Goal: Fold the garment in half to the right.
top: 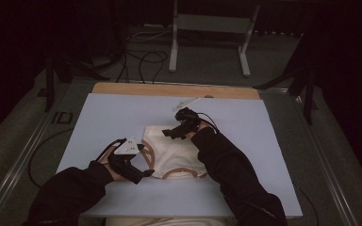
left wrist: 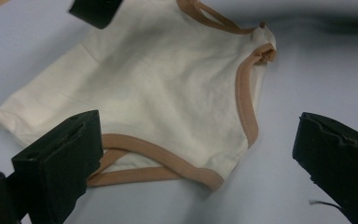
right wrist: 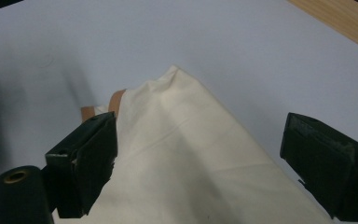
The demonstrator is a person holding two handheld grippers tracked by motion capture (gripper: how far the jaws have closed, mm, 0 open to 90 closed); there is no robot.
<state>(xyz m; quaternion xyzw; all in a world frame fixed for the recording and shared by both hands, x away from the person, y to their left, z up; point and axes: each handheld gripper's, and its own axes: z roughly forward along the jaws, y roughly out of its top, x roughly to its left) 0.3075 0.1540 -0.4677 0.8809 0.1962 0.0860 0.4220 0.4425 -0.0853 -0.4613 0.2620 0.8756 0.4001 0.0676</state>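
Pale blue mat [top: 122, 113] — cream garment [top: 176, 150], unlabelled — left claw [top: 139, 162] and right claw [top: 172, 133] both spread.

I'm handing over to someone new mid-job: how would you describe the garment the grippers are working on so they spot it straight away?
Start from the pale blue mat covering the wooden table. Near its middle, between the left gripper and the right gripper, lies a small cream sleeveless top. Its tan-brown trim along the openings marks it out, and both grippers stand open over it.
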